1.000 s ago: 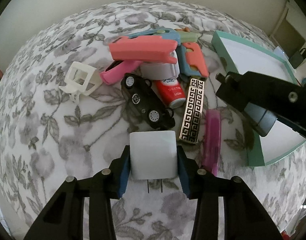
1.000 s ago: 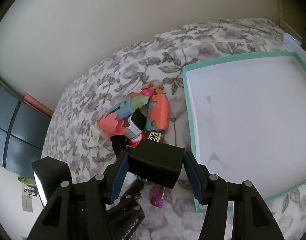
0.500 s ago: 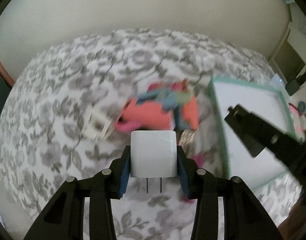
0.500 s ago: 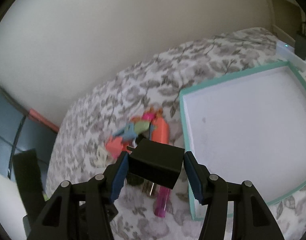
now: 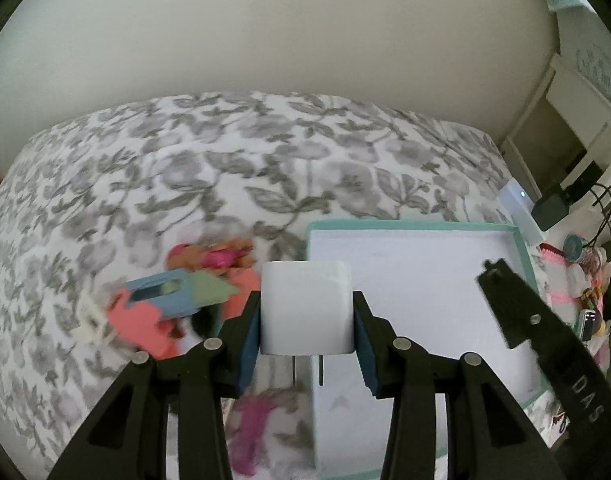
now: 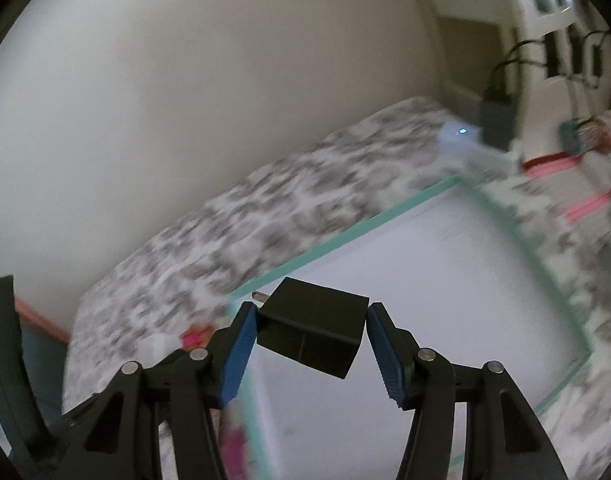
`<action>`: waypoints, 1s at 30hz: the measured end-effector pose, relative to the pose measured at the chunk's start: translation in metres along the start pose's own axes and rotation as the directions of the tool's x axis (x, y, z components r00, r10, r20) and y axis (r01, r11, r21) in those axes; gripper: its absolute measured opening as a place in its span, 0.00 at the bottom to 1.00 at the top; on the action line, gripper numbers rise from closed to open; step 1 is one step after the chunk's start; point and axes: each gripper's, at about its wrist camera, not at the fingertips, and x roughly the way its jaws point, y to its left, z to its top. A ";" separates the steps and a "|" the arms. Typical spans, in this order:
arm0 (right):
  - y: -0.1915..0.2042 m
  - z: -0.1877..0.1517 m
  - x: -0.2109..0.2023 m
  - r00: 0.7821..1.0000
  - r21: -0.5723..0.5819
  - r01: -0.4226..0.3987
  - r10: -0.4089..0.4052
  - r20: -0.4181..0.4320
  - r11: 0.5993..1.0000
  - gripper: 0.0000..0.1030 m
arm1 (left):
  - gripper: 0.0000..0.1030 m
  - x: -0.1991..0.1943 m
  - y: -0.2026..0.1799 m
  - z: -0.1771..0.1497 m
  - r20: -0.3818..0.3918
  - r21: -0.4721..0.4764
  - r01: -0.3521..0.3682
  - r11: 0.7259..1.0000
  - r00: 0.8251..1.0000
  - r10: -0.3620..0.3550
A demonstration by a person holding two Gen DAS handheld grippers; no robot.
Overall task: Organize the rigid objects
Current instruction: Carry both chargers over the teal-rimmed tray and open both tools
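Left gripper clamps the white charger, right gripper the black charger; both have swung off the toy pile toward the teal tray at right, drop-off likely next.

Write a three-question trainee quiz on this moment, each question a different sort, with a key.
1. True or false: the left gripper is shut on a white plug adapter.
2. Multiple choice: the right gripper holds A) a toy car, B) a black plug adapter, C) a pink comb.
3. Fill in: the white tray has a ____ rim.

Key
1. True; its blue pads press the adapter's sides, prongs pointing down.
2. B; it sits tilted between the pads, one prong showing at its upper left.
3. Teal; no item is visible inside it, while the toy pile lies on the floral bedcover beside it.
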 end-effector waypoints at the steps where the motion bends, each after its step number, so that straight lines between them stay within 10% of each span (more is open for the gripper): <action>1: -0.006 0.004 0.001 1.000 0.003 0.027 -0.027 0.007 1.000 0.58 | 0.43 0.004 -0.004 0.002 -0.004 0.002 0.003 1.000 1.000 -0.003; 11: -0.052 0.022 0.022 0.980 0.026 0.198 -0.198 0.025 0.980 0.58 | 0.43 0.035 -0.045 0.017 -0.020 0.029 0.042 0.999 0.999 -0.041; 30: -0.066 0.012 0.047 0.958 -0.010 0.286 -0.286 -0.031 0.958 0.58 | 0.43 0.069 -0.054 -0.002 -0.079 0.054 0.049 0.997 0.996 -0.044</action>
